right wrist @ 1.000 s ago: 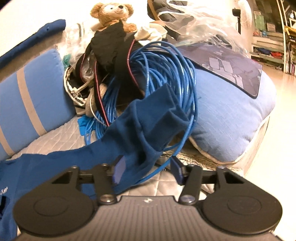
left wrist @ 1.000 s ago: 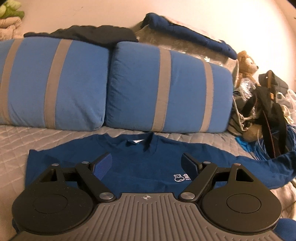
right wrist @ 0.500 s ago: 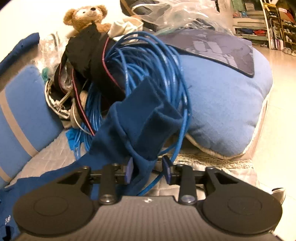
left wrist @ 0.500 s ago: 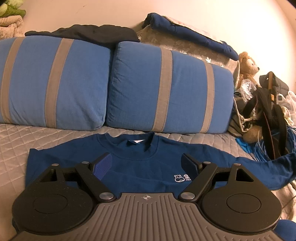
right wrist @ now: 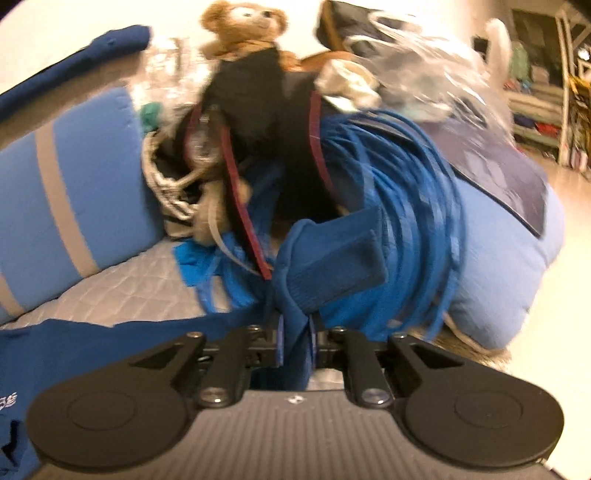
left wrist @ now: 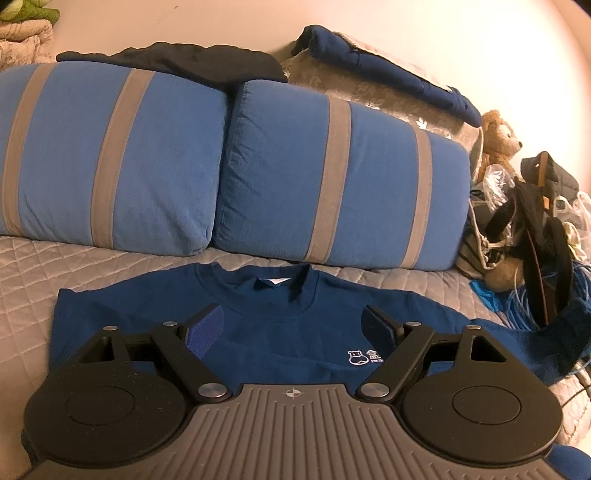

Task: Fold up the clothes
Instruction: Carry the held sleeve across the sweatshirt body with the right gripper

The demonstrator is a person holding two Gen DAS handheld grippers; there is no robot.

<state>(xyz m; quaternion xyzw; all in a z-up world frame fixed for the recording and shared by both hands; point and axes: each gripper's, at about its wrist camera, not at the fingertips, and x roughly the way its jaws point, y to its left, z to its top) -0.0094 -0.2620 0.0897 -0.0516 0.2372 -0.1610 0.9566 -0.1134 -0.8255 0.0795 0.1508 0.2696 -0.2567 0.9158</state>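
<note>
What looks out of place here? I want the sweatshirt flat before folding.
One sleeve of the navy sweatshirt is not flat: it is draped up against the coil of blue cable in the clutter at the bed's end. The right gripper has its jaws shut on that sleeve.

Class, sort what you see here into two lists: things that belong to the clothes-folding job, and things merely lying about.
Belongs to the job:
navy sweatshirt
its sleeve
right gripper, shut on the sleeve
left gripper, open

Lying about:
striped pillows
teddy bear
blue cable coil
</note>
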